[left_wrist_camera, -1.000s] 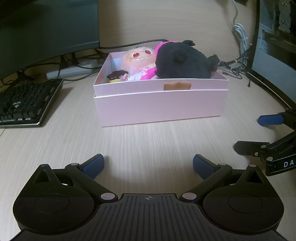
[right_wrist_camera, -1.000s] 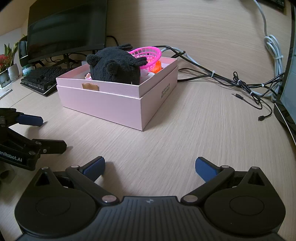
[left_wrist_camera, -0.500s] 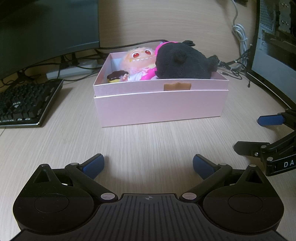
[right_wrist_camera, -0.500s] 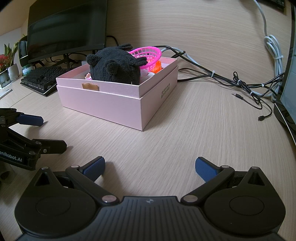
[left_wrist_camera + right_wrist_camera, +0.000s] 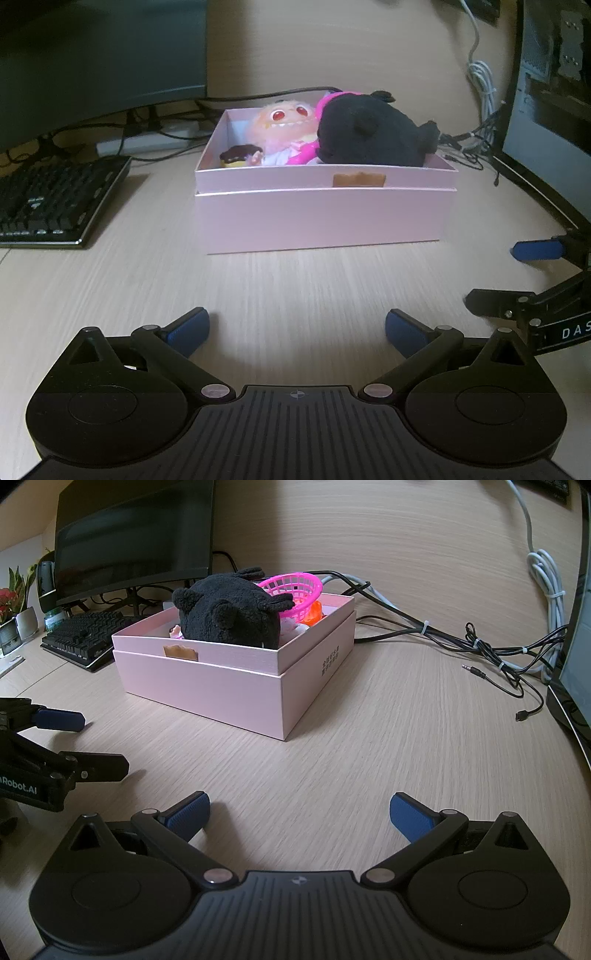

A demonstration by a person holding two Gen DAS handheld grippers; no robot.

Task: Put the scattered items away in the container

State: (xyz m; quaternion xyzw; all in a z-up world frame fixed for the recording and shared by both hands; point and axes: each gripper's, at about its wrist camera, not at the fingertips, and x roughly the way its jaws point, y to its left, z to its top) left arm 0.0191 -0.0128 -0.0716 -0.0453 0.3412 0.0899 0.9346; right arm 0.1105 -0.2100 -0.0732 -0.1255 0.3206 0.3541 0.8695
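Note:
A pink cardboard box point(image 5: 321, 218) point(image 5: 207, 690) stands on the wooden desk ahead of both grippers. Inside lie a black plush toy point(image 5: 369, 134) point(image 5: 229, 614), an orange-faced doll point(image 5: 284, 122), a small chocolate-topped toy point(image 5: 240, 155) and a pink plastic basket point(image 5: 295, 587). My left gripper point(image 5: 297, 328) hovers open over bare desk in front of the box, holding nothing. My right gripper point(image 5: 299, 810) is open too, low over the desk off the box's near corner, empty. Each gripper shows at the edge of the other's view.
A black keyboard point(image 5: 48, 203) point(image 5: 81, 631) lies left of the box under a dark monitor point(image 5: 133, 535). Loose cables point(image 5: 491, 657) trail across the desk on the right, beside a second screen point(image 5: 576, 657). Potted plants point(image 5: 11, 605) sit far left.

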